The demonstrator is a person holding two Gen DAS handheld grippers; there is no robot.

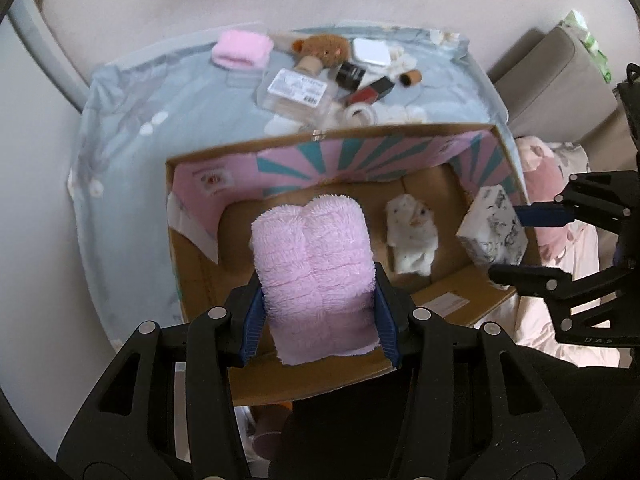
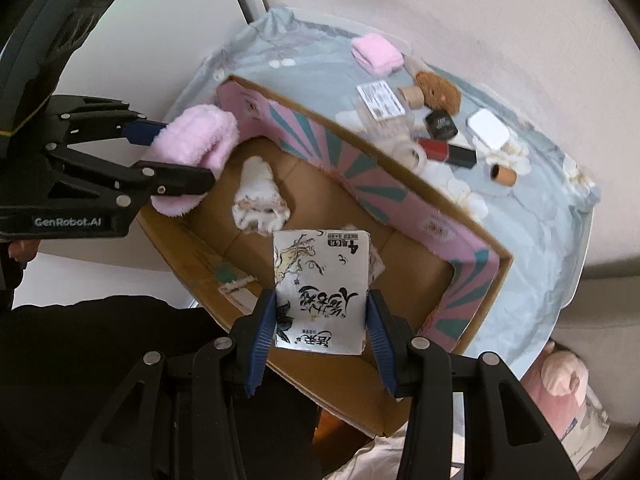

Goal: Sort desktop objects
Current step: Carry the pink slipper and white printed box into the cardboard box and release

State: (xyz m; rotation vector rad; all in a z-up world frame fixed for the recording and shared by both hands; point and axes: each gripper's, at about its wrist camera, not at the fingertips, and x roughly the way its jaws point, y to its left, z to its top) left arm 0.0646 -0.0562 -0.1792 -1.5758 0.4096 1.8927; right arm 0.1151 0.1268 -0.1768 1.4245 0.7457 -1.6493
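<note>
- While both hands are loaded, the left gripper [image 1: 318, 312] is clamped on a fluffy pink towel [image 1: 314, 256], its blue pads [image 1: 254, 320] pressed in on either side, and the bundle sticks out ahead of the fingers over the near half of the cardboard box [image 1: 440, 304].
- The right gripper [image 2: 320, 322] is gripping a white tissue pack [image 2: 320, 284] with black ink-style print, pinched by its lower end. The pack hangs just ahead of the fingers, above the box floor near the close wall.
- Already in the box: a small white spotted cloth [image 1: 412, 236], lying on the floor between the two held items, just past the towel and off to its right from the left gripper's view.
- So I'd say we're mid drop-off. Both items are over the box, and neither looks set down yet.
- Still out on the blue tablecloth [image 1: 160, 96], well beyond the box's far wall: a folded pink cloth [image 1: 242, 50], a brown plush bear [image 1: 320, 50], a clear labelled case [image 1: 294, 92], a white compact [image 1: 372, 52], a red lipstick [image 2: 446, 152], a black jar [image 2: 440, 124], a tape roll [image 2: 412, 154] and a little cardboard tube [image 2: 504, 174].
- Next move, my guess: lower each item and let go without landing on the spotted cloth. The towel is squishy and may flop open, so go low first. Then reach over the far wall for the rest.
</note>
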